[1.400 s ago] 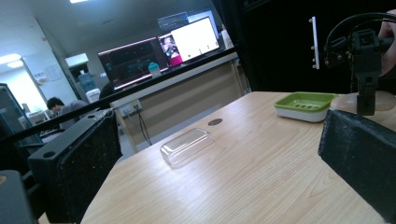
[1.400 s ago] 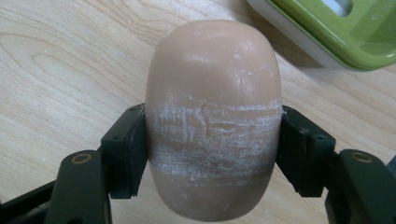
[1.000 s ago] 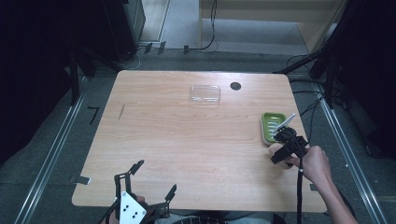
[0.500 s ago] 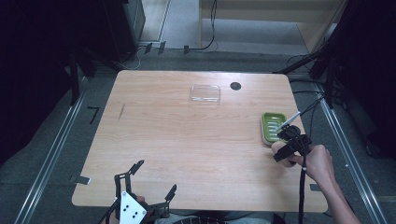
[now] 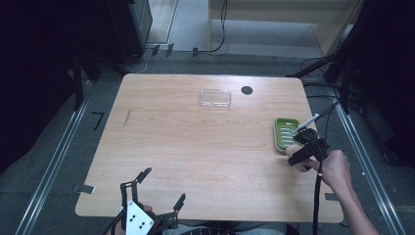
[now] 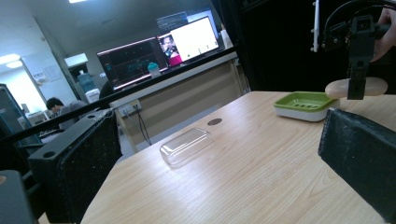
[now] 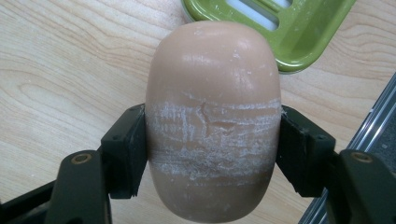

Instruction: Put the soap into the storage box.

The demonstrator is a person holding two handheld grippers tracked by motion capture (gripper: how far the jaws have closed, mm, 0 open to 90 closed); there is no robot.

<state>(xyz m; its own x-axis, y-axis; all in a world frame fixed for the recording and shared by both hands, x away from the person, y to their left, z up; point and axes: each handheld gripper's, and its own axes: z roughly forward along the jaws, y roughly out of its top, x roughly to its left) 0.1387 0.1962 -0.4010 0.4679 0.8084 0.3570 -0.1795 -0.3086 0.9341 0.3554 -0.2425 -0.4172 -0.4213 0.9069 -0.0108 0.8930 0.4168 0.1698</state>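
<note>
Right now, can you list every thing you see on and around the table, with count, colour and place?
soap: one, tan, held above the table near the dish
dish: one, green, right edge of table
lid: one, clear, far middle of table
disc: one, dark, right of lid
table: one, light wood
right gripper: one, black, shut on soap
left gripper: one, black, open, near edge
hand: one, holding right gripper

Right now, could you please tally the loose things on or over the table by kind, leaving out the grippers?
Bar of soap, held over the table beside the dish: 1
Green soap dish: 1
Clear plastic lid: 1
Total: 3
</note>
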